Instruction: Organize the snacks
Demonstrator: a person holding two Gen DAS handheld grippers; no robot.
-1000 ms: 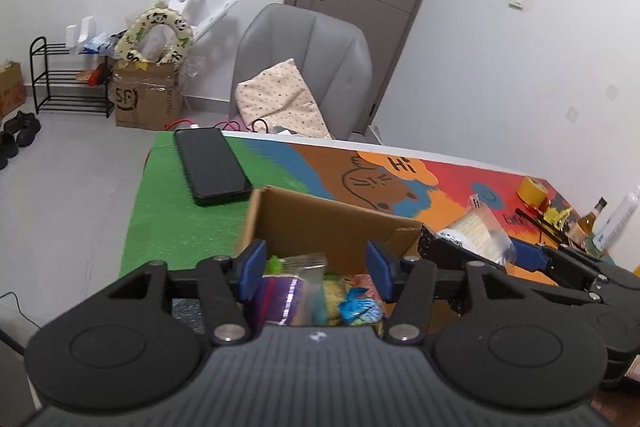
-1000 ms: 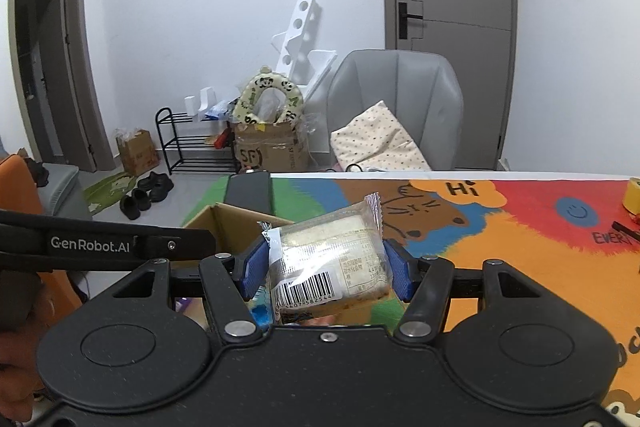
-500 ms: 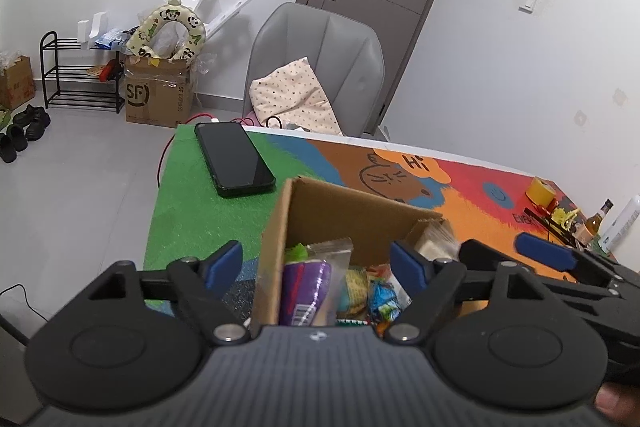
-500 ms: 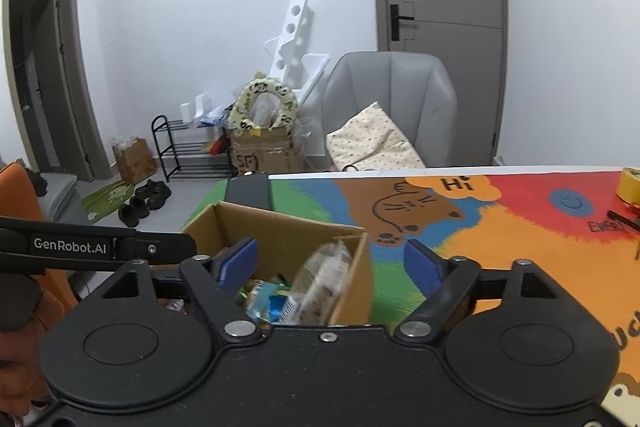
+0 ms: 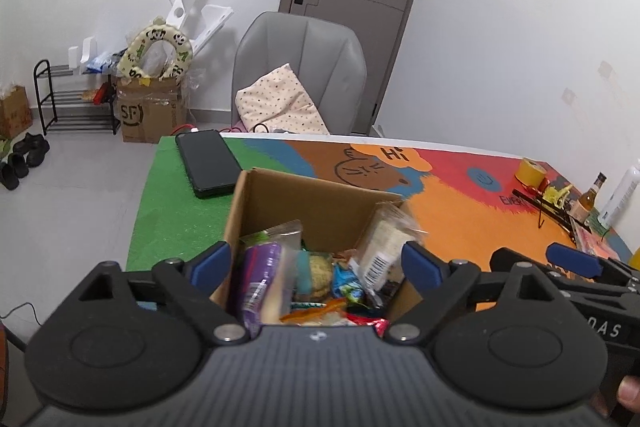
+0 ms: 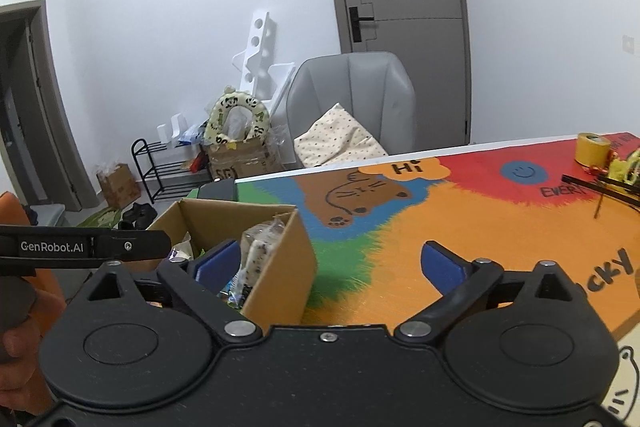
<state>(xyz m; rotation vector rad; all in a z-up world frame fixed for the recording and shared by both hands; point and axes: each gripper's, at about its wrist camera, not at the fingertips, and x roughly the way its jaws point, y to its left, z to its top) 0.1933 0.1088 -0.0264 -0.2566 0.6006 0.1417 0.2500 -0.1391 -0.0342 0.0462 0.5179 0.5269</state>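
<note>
Both claws have just been opening: the left gripper (image 5: 316, 263) has let the purple packet (image 5: 258, 279) go into the box (image 5: 316, 195), and the right gripper (image 6: 328, 261) has dropped the wrapped cake (image 6: 256, 259) against the box's right wall. Both now gape empty. The cake looks light, soft and crinkly-slick; its flat sides seem the safest hold.

Both views bright, evenly lit, soft indoor light. Faint shadow on wall (image 5: 224, 39) behind chair (image 5: 300, 67). Strong fisheye bending at edges, dark corners. Snacks (image 5: 312, 271) in box slightly blurred; no glare.
</note>
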